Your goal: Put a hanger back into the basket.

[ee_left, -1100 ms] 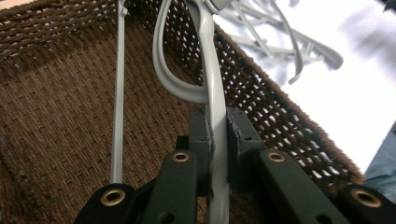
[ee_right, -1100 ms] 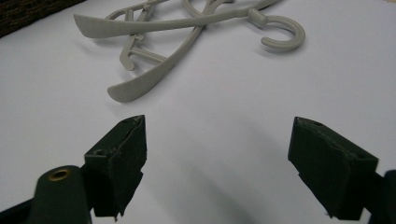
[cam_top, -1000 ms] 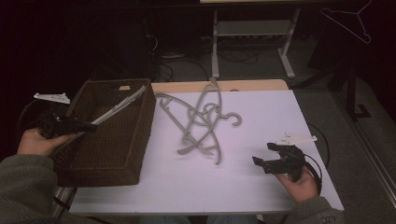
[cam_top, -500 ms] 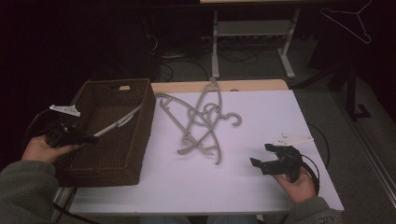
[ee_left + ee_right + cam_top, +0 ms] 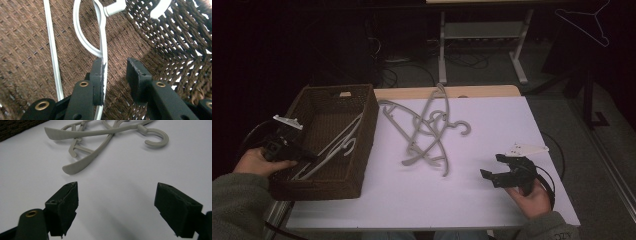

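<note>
Two grippers in play. Right gripper (image 5: pixel 500 170) rests near-right on the white table (image 5: pixel 492 200), jaws spread wide, empty. Left gripper (image 5: pixel 115 77) has dropped lower into the dark woven wicker basket (image 5: pixel 362 125) since a second ago; jaws now part-open, pale grey plastic hanger (image 5: pixel 101 32) lying against one pad: released, likely deposited. Farther off, grey hanger pile (image 5: pixel 427 130) waits mid-table.

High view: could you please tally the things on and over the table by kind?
Wicker basket: 1
White hanger in the basket: 1
Heap of tangled grey hangers: 1 (number within unclear)
Grippers: 2, left hand-held gripper and right hand-held gripper
Total: 5
</note>
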Tool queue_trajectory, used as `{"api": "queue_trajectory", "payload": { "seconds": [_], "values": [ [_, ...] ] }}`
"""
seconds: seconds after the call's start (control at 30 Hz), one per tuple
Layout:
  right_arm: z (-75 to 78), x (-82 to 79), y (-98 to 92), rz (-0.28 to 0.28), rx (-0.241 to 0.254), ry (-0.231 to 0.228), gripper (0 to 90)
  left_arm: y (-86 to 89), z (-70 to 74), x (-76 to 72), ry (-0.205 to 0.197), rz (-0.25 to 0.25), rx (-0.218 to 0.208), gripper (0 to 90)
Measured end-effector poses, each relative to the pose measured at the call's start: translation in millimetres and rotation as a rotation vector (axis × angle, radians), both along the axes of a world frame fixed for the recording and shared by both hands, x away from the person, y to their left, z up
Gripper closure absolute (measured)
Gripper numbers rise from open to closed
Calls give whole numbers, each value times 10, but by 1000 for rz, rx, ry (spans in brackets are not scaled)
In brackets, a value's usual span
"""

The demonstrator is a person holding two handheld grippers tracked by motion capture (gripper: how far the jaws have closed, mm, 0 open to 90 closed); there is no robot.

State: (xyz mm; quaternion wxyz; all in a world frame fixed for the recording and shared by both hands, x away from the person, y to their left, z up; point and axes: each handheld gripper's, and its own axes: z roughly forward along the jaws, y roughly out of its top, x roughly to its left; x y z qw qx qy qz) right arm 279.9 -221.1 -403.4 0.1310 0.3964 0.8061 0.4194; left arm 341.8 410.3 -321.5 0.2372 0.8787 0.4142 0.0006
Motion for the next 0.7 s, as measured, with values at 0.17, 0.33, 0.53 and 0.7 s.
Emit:
{"api": "queue_trajectory", "payload": {
  "seconds": [0.17, 0.33, 0.53, 0.7],
  "values": [
    [0, 2, 7, 5, -2, -4, 186, 11, 21, -42, -11, -7, -22, 671],
    [-3, 5, 11, 5, -4, -4, 185, -33, 61, -64, -40, -29, -62, 670],
    [0, 5, 2, 4, -3, -5, 186, -107, 139, -94, -68, -46, -103, 671],
    [5, 5, -10, 5, -1, -10, 186, -179, 177, -101, -77, -66, -114, 674]
  ]
}}
